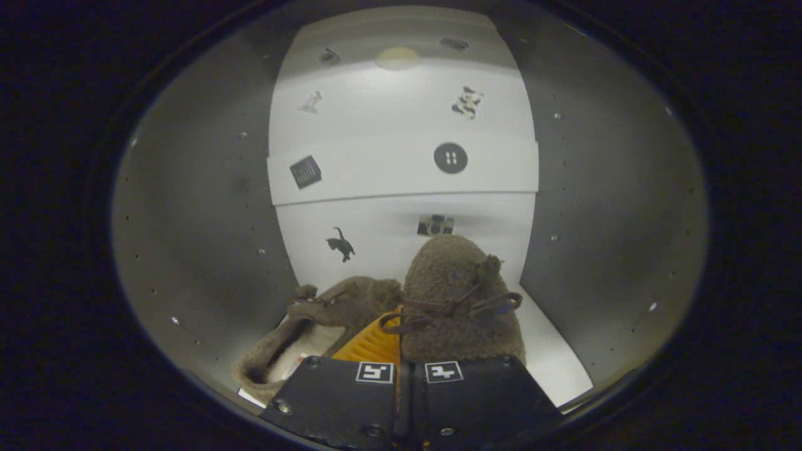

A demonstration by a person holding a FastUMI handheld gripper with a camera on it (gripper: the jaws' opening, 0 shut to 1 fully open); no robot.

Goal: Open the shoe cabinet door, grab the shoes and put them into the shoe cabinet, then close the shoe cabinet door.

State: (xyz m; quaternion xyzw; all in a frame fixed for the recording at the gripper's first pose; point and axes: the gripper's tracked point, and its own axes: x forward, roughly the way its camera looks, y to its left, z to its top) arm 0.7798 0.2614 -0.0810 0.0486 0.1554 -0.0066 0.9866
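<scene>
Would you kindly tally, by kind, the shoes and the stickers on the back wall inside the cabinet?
Fuzzy brown shoes: 2, a laced shoe held at the gripper and a second shoe lying beside it.
Stickers on the back wall: 6.
Total: 8.

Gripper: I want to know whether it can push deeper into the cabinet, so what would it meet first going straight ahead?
The gripper has its jaws closed together. Straight ahead is the laced fuzzy shoe, seemingly already touching. Beyond it stands the cabinet's white back wall; depth is hard to judge.
</scene>
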